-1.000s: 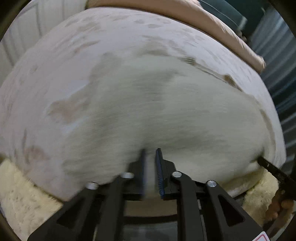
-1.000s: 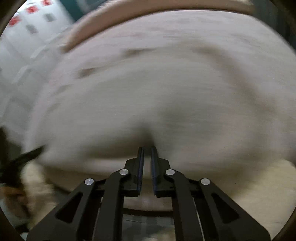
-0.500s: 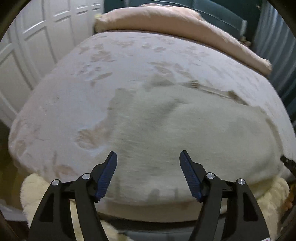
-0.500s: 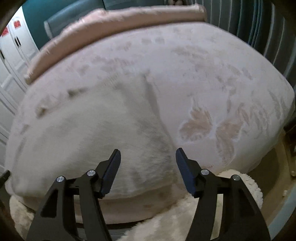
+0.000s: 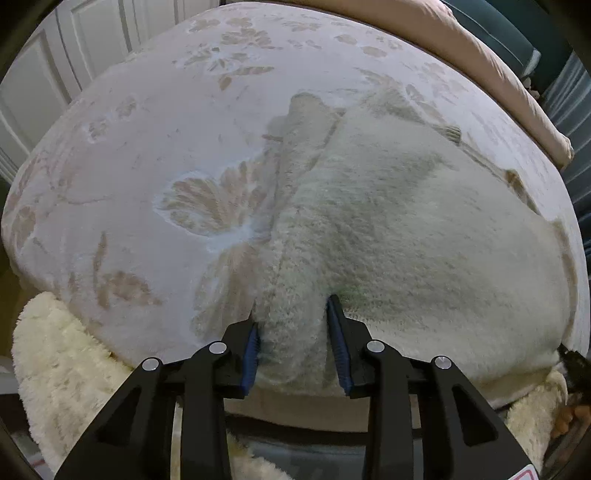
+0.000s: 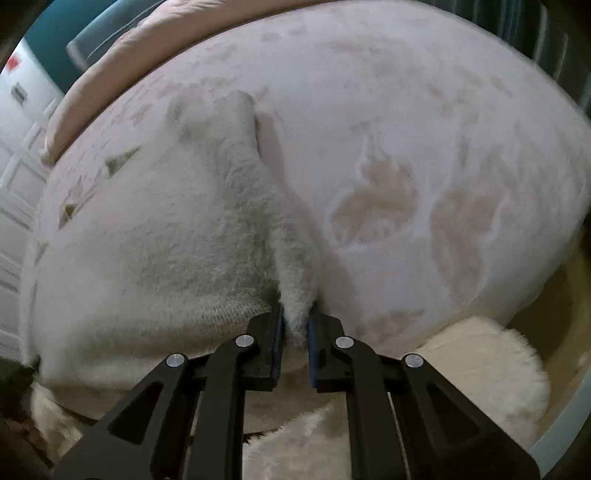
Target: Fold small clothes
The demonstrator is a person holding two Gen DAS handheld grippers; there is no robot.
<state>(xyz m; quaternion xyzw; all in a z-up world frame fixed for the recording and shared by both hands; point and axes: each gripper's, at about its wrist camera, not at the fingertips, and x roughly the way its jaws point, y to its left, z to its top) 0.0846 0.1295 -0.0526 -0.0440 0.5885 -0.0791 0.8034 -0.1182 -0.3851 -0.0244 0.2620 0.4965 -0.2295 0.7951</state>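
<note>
Along the bed's near edge we pinch both near corners of the fuzzy cream fleece garment (image 5: 406,229): left gripper (image 5: 295,321) loosely, right gripper (image 6: 295,317) tightly; it stretches away from both.

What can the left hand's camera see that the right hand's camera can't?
Only the left wrist view shows the left gripper, its blue pads around a thick fold of the fuzzy white garment, apparently closing on it, and the white panelled doors.

Only the right wrist view shows the right gripper pinching a narrow bunched edge of the garment, and the teal wall.

Both show the flower-patterned bedspread, the pink blanket at its far end, and the fluffy cream rug below.
</note>
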